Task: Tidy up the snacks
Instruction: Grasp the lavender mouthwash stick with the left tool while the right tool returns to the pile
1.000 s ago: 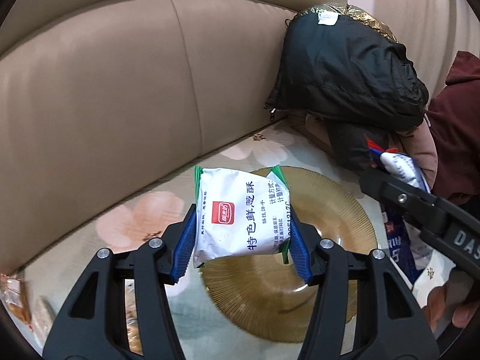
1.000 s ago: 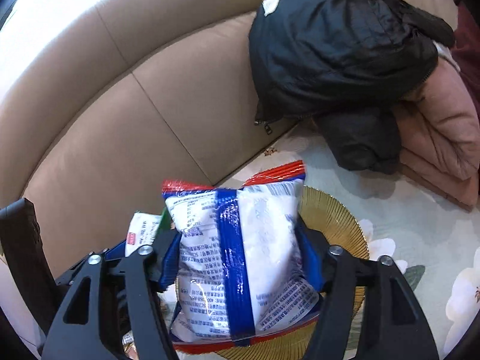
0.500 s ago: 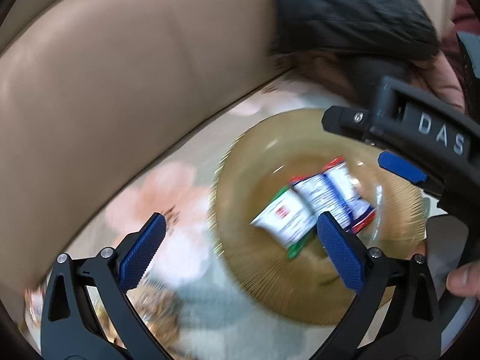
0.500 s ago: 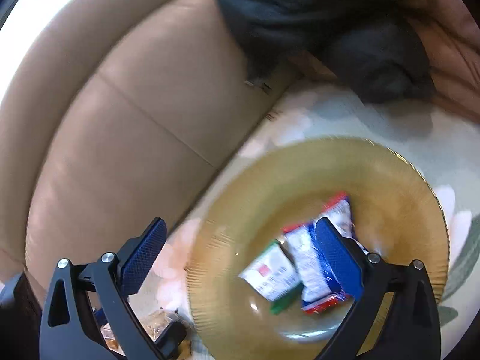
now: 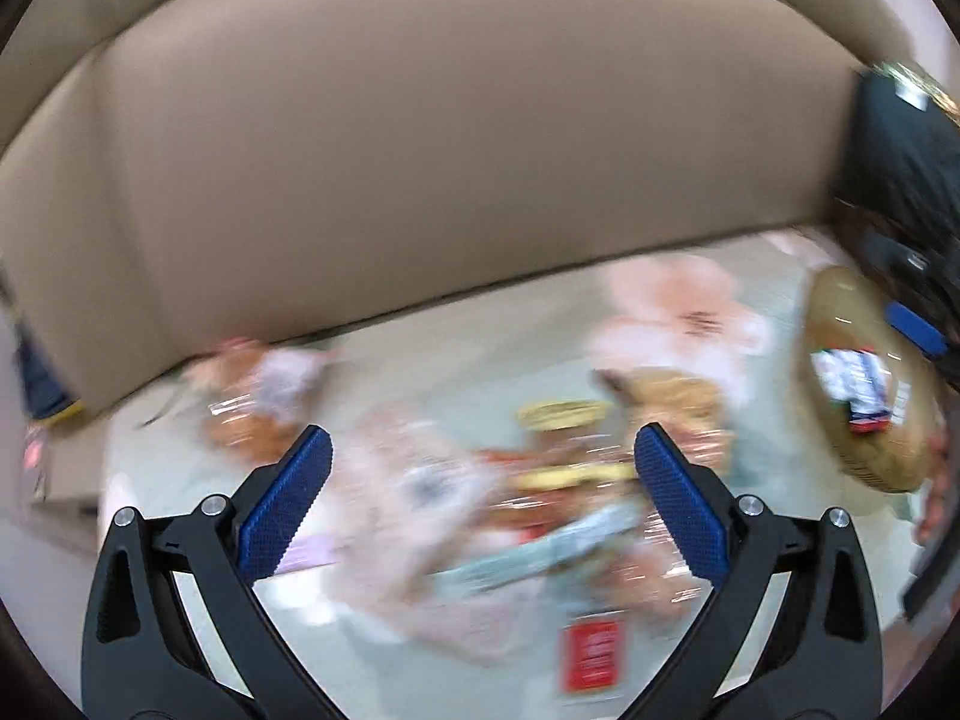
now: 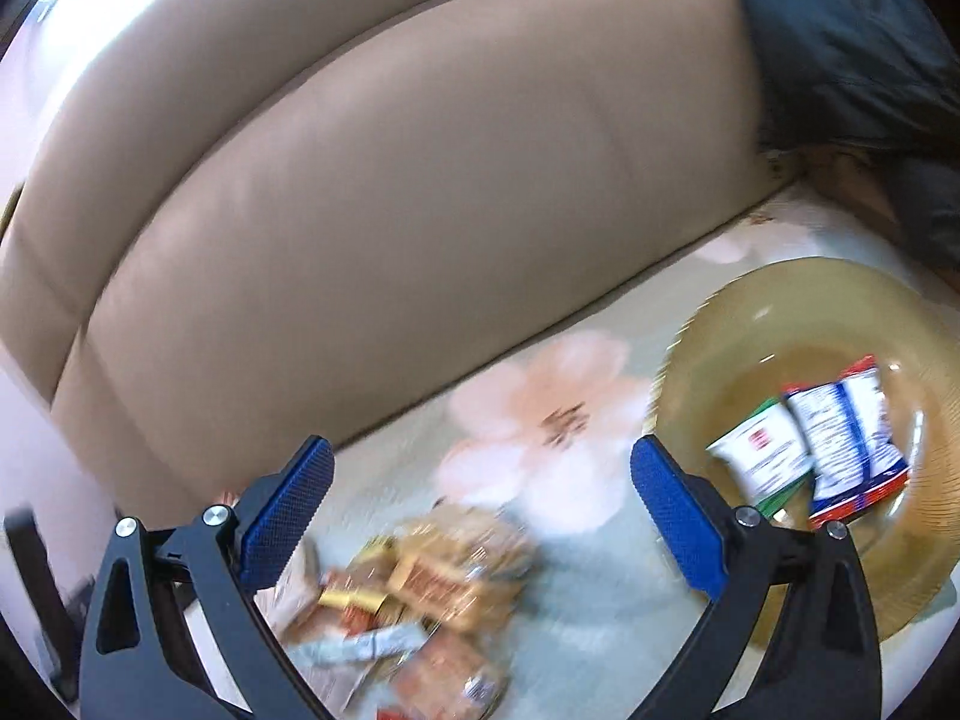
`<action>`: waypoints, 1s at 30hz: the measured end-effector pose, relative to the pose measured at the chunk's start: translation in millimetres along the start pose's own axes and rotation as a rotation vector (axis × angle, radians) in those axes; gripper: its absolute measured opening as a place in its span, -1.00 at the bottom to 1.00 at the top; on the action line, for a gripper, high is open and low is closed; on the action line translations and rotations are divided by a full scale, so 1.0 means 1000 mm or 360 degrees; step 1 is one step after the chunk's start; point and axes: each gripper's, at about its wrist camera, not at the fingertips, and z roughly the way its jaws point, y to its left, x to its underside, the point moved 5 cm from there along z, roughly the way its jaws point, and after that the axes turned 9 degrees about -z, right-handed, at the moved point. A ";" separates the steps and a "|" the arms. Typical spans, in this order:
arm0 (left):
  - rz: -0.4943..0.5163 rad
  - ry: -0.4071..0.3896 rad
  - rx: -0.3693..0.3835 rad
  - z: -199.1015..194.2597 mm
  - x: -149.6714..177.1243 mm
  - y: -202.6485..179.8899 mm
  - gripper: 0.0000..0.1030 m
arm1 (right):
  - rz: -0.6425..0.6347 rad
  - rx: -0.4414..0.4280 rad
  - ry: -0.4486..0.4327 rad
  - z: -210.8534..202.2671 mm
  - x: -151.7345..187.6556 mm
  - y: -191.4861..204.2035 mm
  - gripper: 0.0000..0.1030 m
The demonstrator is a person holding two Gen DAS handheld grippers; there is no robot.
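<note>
An amber ribbed plate [image 6: 780, 312] sits on the flowered sofa seat at the right of the right wrist view. In it lie a white and green snack packet [image 6: 759, 450] and a white and blue snack bag [image 6: 846, 426]. The plate [image 5: 840, 324] shows at the far right of the blurred left wrist view, the blue bag [image 5: 852, 378] in it. A heap of loose snack packets [image 5: 558, 480] lies under my open left gripper [image 5: 477, 498]. My right gripper [image 6: 480, 516] is open and empty above the same heap [image 6: 420, 588], left of the plate.
The beige sofa backrest [image 6: 420, 192] fills the upper half of both views. Dark jackets [image 6: 852, 48] are piled at the right end of the seat. A hand [image 5: 936, 498] shows at the right edge of the left wrist view.
Both grippers let their packets go into the plate and stand open. Both have since swung left from the plate to over the heap of loose snacks.
</note>
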 end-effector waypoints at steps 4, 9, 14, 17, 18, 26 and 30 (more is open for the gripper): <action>0.0107 0.0057 -0.0145 0.010 0.004 0.056 0.94 | -0.0122 -0.0056 0.0045 0.008 0.011 0.033 0.91; 0.0339 0.0325 -0.0013 0.034 0.010 0.100 0.94 | -0.0124 -0.0081 0.0118 0.023 0.027 0.054 0.91; 0.0499 0.0451 0.0085 0.060 0.028 0.134 0.94 | -0.0067 -0.0103 0.0286 0.042 0.052 0.067 0.91; 0.0485 0.0458 0.0169 0.075 0.043 0.155 0.94 | -0.0161 -0.0123 0.0359 0.052 0.065 0.085 0.91; 0.0475 0.0469 0.0192 0.080 0.048 0.158 0.94 | -0.0170 -0.0131 0.0388 0.056 0.069 0.089 0.91; 0.0688 0.0749 0.0158 0.124 0.103 0.157 0.94 | 0.0279 -0.0544 0.0916 0.089 0.143 0.132 0.59; 0.0624 0.0730 0.0198 0.125 0.100 0.160 0.94 | 0.0308 -0.0382 0.1012 0.121 0.169 0.134 -0.23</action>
